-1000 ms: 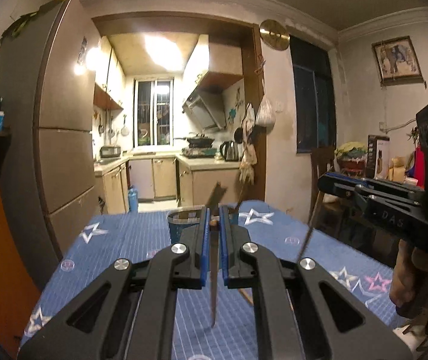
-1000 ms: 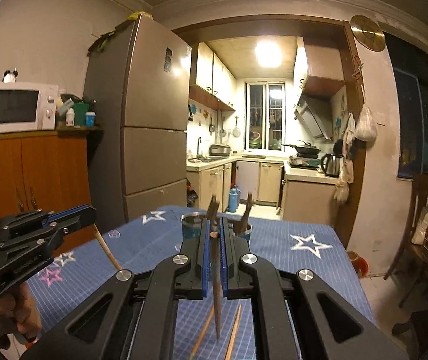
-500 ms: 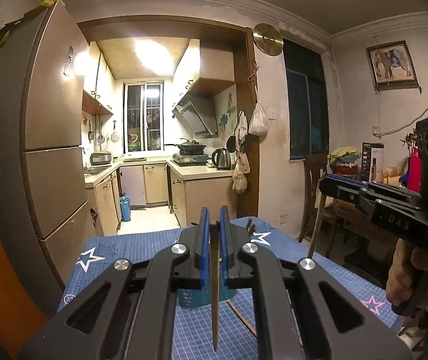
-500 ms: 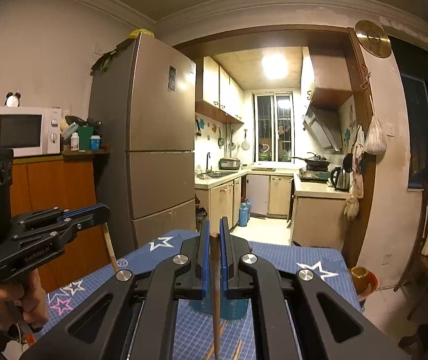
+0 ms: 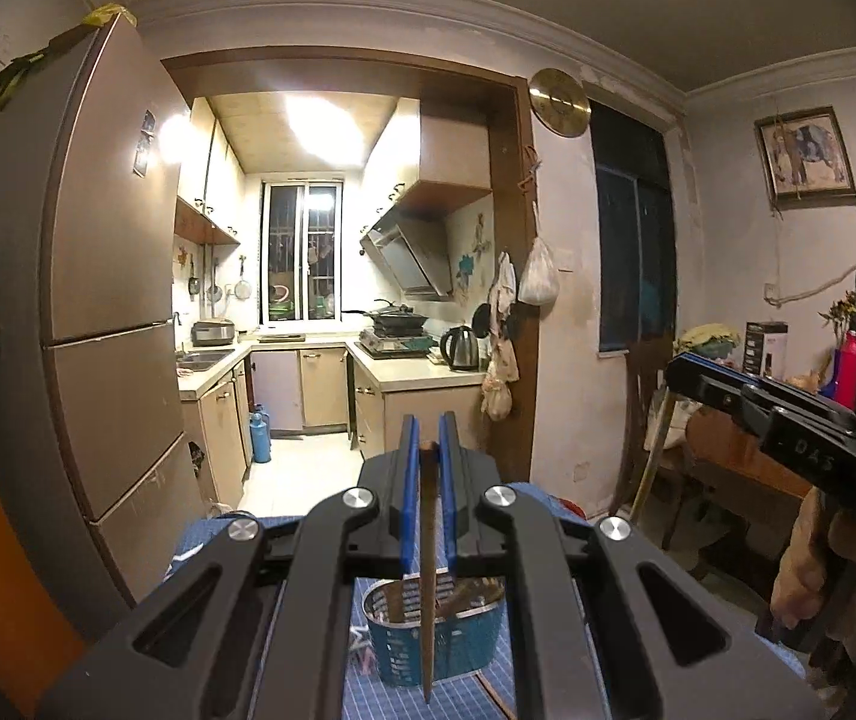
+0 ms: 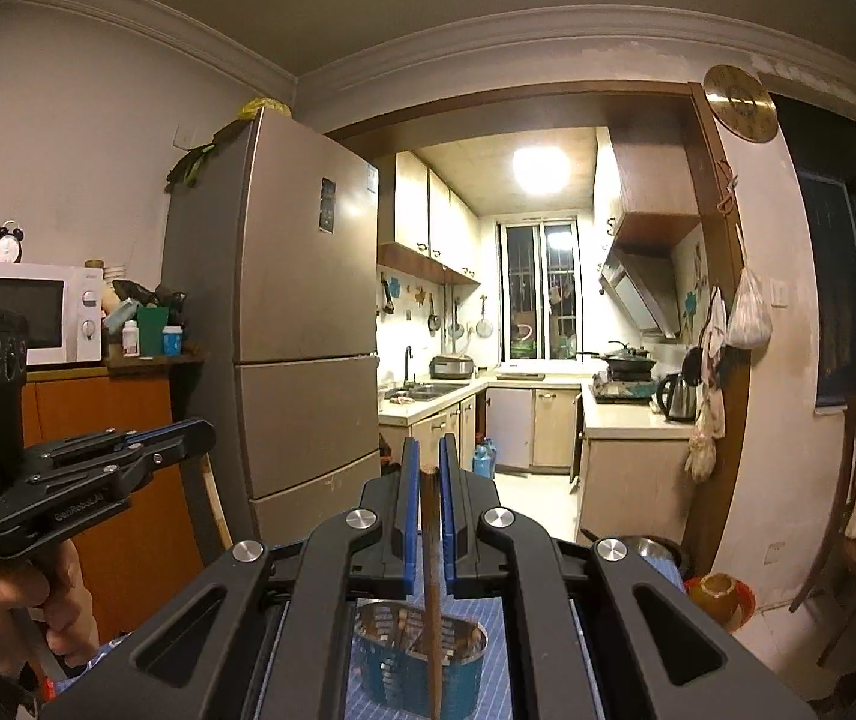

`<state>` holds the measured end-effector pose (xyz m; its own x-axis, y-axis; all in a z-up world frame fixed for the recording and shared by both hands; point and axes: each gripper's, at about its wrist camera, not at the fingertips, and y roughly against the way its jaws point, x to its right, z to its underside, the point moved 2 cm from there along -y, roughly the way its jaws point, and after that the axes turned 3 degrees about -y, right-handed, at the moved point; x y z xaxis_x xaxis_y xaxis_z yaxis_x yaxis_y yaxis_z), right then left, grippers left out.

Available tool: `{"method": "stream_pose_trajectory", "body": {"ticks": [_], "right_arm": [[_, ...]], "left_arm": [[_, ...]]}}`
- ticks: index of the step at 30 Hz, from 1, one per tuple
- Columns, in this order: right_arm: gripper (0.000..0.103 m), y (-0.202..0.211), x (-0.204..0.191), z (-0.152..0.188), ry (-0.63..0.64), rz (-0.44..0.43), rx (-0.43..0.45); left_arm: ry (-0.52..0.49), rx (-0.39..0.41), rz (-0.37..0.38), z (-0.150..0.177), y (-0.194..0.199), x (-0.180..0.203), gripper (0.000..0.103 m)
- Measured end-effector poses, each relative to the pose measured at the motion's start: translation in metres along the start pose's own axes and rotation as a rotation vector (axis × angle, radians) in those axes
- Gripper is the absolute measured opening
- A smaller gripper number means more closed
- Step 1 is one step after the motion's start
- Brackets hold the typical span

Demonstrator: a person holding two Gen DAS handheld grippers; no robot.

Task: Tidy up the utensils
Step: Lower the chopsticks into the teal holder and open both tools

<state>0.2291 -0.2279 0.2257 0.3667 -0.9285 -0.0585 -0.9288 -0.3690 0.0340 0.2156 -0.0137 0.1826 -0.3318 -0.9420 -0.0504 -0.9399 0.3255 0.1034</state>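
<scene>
Each gripper — left gripper [image 5: 426, 450], right gripper [image 6: 426, 468] — clamps a chopstick [image 5: 427, 576] upright at lower centre, above the holder [image 6: 422, 666] — partly hidden.

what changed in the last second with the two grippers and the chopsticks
Both grippers rose: the blue utensil holder dropped from level with the jaws to well below them in both wrist views, and more ceiling shows. Nothing was taken or released. The left gripper stays shut on its chopstick, the right gripper on its chopstick, both hanging point-down.
</scene>
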Motion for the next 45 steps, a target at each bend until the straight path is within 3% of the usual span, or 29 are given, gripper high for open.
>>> {"method": "stream_pose_trajectory", "body": {"ticks": [14, 28, 45], "right_arm": [[0.007, -0.067, 0.016, -0.048, -0.032, -0.003, 0.042], [0.007, -0.138, 0.033, 0.005, -0.070, 0.001, -0.063], [0.007, -0.165, 0.033, 0.043, -0.067, 0.001, -0.142]], "left_arm": [[0.005, 0.050, -0.029, -0.030, -0.047, -0.011, 0.005], [0.019, 0.001, -0.032, 0.008, -0.100, -0.022, 0.005], [0.032, -0.074, -0.032, 0.037, -0.130, -0.028, 0.005]]}}
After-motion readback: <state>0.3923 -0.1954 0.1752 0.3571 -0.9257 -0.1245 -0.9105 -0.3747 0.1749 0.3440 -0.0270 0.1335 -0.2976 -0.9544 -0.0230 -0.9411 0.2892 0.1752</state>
